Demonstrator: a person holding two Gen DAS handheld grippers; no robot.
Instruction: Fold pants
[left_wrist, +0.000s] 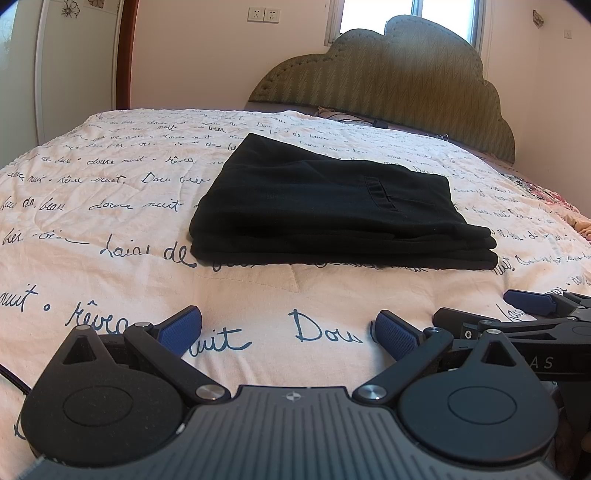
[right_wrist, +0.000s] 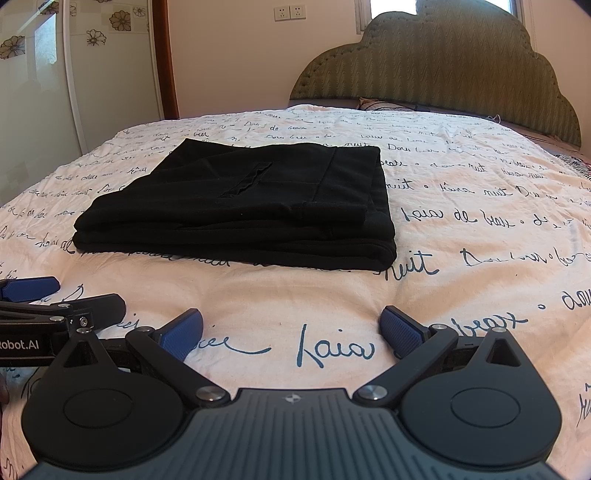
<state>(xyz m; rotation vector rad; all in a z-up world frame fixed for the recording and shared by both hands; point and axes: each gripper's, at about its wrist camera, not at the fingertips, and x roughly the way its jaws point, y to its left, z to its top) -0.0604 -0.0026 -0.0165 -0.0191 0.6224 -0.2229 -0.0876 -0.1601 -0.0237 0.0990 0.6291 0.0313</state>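
Black pants (left_wrist: 332, 206) lie folded into a flat, layered rectangle in the middle of the bed; they also show in the right wrist view (right_wrist: 243, 206). My left gripper (left_wrist: 288, 330) hovers low over the quilt, short of the pants' near edge, open with nothing between its blue pads. My right gripper (right_wrist: 291, 328) is likewise open and empty, just short of the stack. Each gripper appears in the other's view: the right one (left_wrist: 517, 314) at the right edge, the left one (right_wrist: 44, 299) at the left edge.
The bed has a pale quilt (left_wrist: 110, 221) printed with dark cursive writing. A padded green headboard (left_wrist: 406, 81) stands behind it, below a window. A wardrobe with flower decals (right_wrist: 55, 74) is at the left, and wall sockets (left_wrist: 264, 15) sit above.
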